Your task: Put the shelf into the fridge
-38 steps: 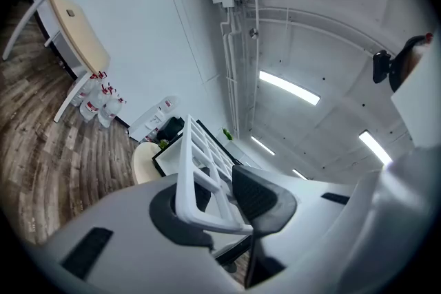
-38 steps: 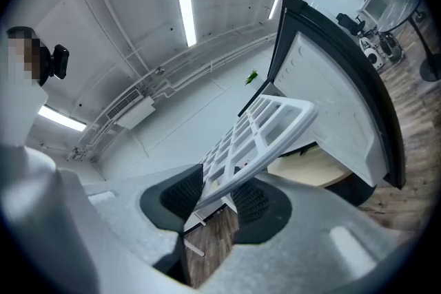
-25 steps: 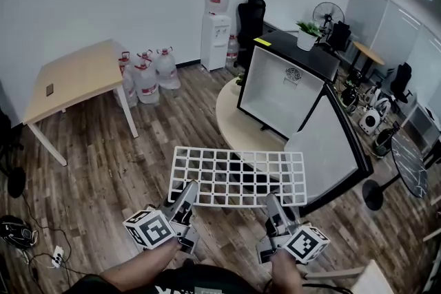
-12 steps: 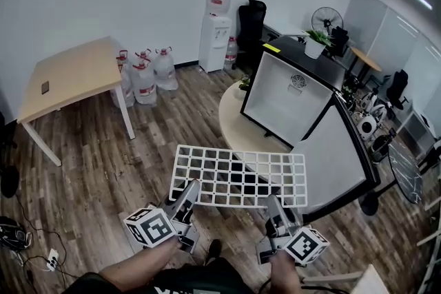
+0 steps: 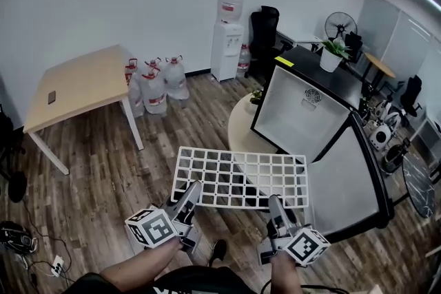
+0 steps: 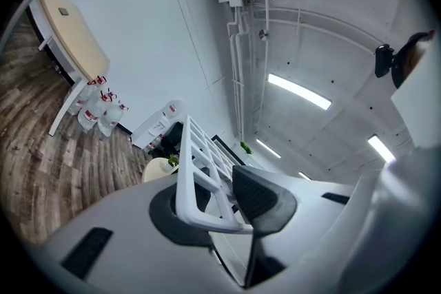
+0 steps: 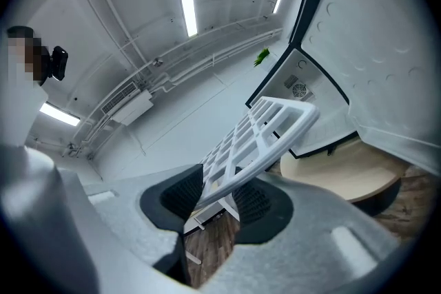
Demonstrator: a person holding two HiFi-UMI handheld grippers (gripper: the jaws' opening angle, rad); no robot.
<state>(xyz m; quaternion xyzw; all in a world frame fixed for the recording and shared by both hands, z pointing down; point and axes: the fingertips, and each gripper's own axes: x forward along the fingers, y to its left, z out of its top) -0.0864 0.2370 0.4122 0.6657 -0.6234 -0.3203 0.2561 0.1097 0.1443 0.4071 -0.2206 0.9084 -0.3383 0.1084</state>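
Since the earlier frames, the room has slid rightward in the head view. The light wooden table with white legs and the black mini fridge with white interior both sit further right, while the white plastic grid shelf keeps its place ahead of the grippers. This suggests the carry toward the fridge is under way and insertion has not begun.

The left gripper clamps the shelf's near rim at left, and the right gripper clamps it at right. The shelf hangs level, short of the open fridge and apart from it.

Support ledges inside the fridge cannot be made out. The jaws partly cover the near rim.
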